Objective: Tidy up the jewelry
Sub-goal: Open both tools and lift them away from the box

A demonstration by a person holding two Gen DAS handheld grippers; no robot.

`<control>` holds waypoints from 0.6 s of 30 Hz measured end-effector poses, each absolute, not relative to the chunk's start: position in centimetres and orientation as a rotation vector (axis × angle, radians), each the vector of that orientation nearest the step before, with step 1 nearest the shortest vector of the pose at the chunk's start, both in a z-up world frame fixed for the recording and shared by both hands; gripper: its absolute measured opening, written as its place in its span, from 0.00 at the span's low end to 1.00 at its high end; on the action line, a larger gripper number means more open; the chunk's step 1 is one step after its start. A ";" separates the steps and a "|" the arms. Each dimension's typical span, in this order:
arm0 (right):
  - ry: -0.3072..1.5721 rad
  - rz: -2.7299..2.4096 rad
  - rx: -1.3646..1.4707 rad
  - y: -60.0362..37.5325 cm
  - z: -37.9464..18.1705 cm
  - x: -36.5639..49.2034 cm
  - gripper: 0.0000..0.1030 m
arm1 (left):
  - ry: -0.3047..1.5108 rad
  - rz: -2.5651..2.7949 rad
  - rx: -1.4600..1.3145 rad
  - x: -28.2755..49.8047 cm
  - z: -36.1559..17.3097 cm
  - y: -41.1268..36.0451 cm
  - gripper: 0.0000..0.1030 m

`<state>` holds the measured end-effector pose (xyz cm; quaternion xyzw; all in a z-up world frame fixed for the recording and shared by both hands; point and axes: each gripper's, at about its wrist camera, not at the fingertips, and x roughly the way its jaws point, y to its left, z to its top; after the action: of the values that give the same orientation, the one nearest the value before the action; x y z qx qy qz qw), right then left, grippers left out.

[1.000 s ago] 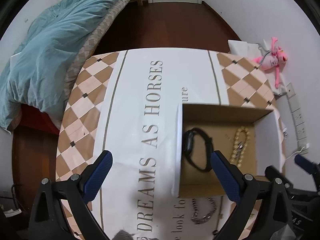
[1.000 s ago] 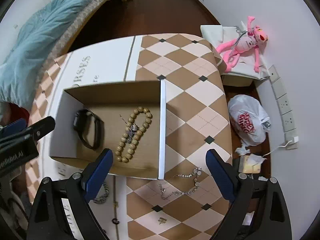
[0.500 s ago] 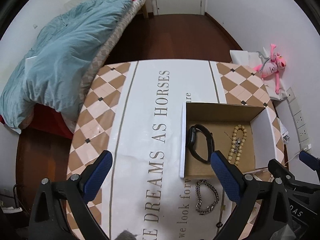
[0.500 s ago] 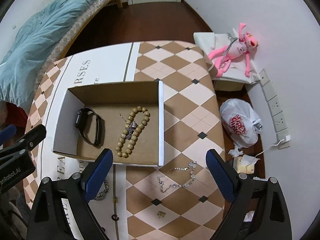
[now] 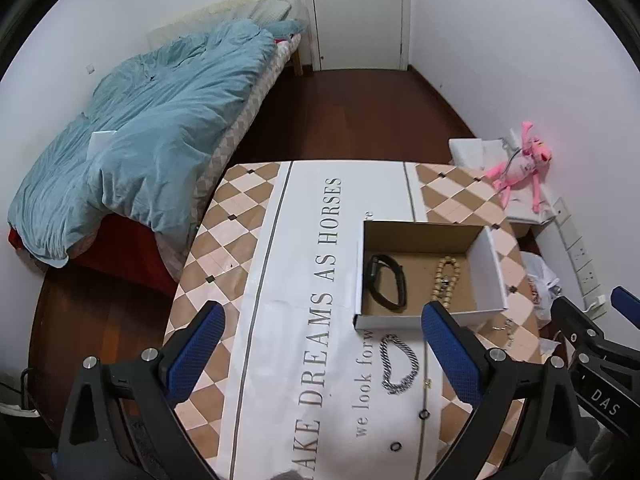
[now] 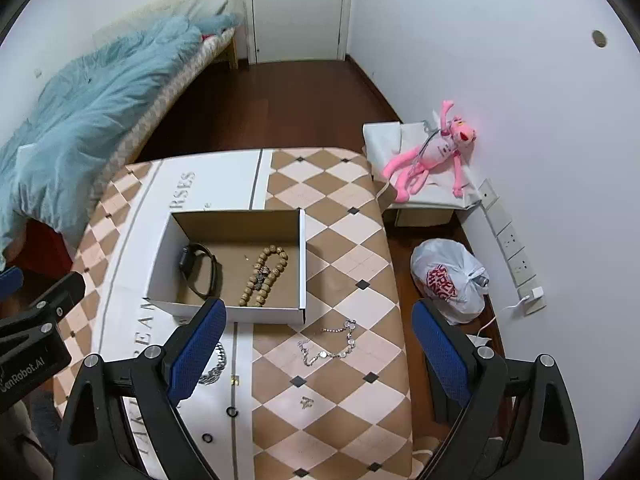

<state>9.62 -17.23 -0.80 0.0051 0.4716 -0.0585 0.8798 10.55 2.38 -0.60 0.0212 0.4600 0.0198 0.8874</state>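
Observation:
An open cardboard box (image 5: 486,264) (image 6: 302,264) stands on the table. It holds a black wristband (image 5: 386,282) (image 6: 200,270) and a wooden bead bracelet (image 5: 446,278) (image 6: 264,274). A thick silver chain (image 5: 398,364) (image 6: 214,366) lies in front of the box. A thin silver necklace (image 6: 332,344) lies to its right. Small rings (image 5: 423,414) (image 6: 232,412) and small earrings (image 6: 306,402) lie nearer me. My left gripper (image 5: 320,344) and right gripper (image 6: 316,340) are both open, empty and high above the table.
The table (image 5: 248,240) (image 6: 340,240) has a checked cloth with lettering. A bed with a blue duvet (image 5: 152,140) is at the left. A pink plush toy (image 6: 434,152) and a white plastic bag (image 6: 448,276) are on the right by the wall.
Both grippers have risen and pulled back from the table, so the box looks smaller and more of the room shows. The jewelry has not moved.

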 end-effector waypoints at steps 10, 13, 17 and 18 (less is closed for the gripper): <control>0.916 -0.086 0.104 -18.0 1.8 6.5 0.93 | 0.879 0.062 0.051 8.2 1.9 2.1 0.97; 0.954 -0.102 0.131 -19.0 0.2 6.6 0.93 | 0.885 0.072 0.056 8.5 0.7 2.1 0.97; 1.041 -0.120 0.187 -20.9 -3.7 7.1 0.93 | 0.948 0.075 0.055 8.9 -2.6 2.1 0.97; 1.063 -0.134 0.200 -21.4 -4.9 7.2 0.93 | 0.966 0.078 0.058 9.0 -3.6 2.1 0.97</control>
<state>7.20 -21.40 -4.86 0.0951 0.5055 -0.0637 0.8552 9.03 2.14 -3.62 0.0277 0.4644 0.0374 0.8844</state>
